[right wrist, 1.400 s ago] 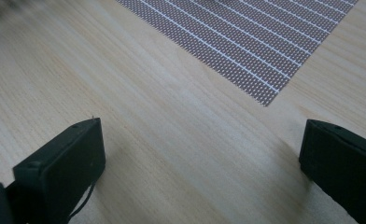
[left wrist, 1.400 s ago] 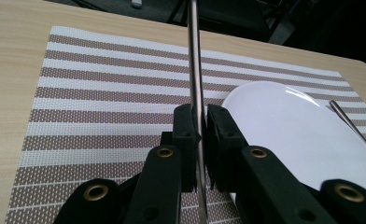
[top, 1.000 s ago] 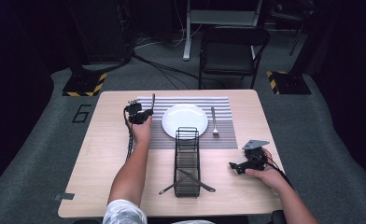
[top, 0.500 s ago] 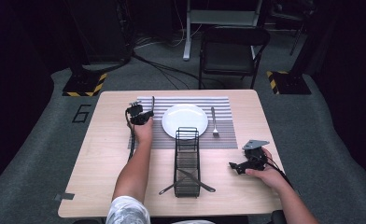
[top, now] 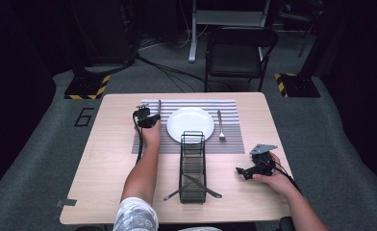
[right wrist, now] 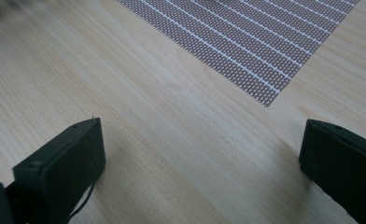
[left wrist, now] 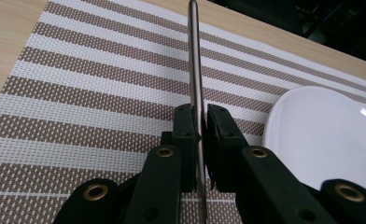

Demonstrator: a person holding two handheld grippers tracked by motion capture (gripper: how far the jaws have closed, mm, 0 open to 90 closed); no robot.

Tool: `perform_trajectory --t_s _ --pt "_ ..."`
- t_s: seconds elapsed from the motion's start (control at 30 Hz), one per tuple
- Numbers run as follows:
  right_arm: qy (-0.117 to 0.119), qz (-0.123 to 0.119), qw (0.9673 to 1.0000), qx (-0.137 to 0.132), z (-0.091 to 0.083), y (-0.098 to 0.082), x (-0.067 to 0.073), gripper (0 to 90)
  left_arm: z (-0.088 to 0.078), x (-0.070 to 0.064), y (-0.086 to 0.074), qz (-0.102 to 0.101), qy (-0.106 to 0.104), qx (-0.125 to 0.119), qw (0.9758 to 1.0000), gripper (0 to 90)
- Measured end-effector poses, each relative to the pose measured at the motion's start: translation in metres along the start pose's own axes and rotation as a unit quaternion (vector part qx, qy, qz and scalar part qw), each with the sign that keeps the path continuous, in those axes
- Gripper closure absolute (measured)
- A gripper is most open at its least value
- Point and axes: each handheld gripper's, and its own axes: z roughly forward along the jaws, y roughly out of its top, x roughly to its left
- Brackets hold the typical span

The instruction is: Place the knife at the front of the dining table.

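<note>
Steel catches the light in the left gripper view: a thin piece of cutlery, most likely a knife [left wrist: 194, 88] seen edge-on, is clenched between the jaws of the left hand-held gripper [left wrist: 197, 128], its far end reaching out over the striped placemat [left wrist: 92, 79]. It sits just left of the white plate [left wrist: 321, 135], near the plate's rim but apart from it. From the high view, a fork [top: 220, 126] already lies on the mat on the plate's other side, so the knife seems held here to complete a place setting, lined up parallel to the mat's side edge. Whether the blade touches the mat cannot be told.

Nearer the person, a black wire caddy [top: 193, 166] stands on the wooden table [top: 105, 163], with two more utensils [top: 196, 185] crossing at its near end; it looks like the source of the cutlery. The right hand-held gripper [right wrist: 200, 158] waits low over bare table beyond the mat's corner, jaws spread wide and grasping nothing, probably kept clear until its turn.
</note>
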Motion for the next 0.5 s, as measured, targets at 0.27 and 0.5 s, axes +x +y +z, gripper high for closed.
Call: perform_trajectory --t_s 0.27,0.5 --pt "0.001 -0.002 1.0000 0.000 0.000 0.000 0.000 0.0 0.004 0.007 -0.004 -0.007 0.005 0.011 0.9999 82.1" --pt "0.002 -0.002 1.0000 0.000 0.000 0.000 0.000 0.0 -0.002 0.012 -0.002 -0.010 0.015 0.003 0.9998 78.1"
